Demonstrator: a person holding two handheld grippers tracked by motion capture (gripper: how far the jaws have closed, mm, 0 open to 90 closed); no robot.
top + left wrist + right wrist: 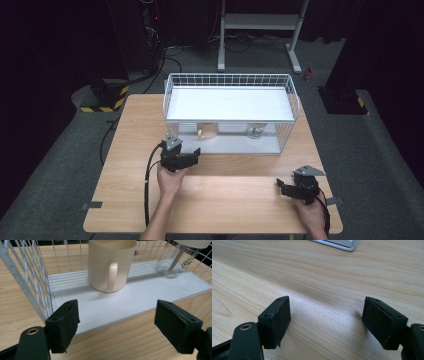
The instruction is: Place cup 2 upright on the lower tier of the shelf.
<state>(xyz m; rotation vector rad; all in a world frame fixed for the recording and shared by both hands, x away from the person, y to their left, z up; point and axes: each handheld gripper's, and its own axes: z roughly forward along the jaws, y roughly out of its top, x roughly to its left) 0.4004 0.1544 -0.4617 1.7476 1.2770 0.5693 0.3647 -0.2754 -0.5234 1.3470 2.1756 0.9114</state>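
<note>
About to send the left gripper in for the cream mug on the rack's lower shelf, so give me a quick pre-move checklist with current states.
1. Left gripper jaws open and holding nothing: ok.
2. Cream mug upright on the white shelf, handle turned toward the gripper: ok.
3. Path from the jaws to the mug free of obstacles across the shelf's front edge: ok.
4. Clear glass apart from the mug, off to one side: ok.
5. Headroom under the wire rack top shelf for lifting the mug out: cannot tell.
6. Right gripper open over bare table, away from the rack: ok.
</note>
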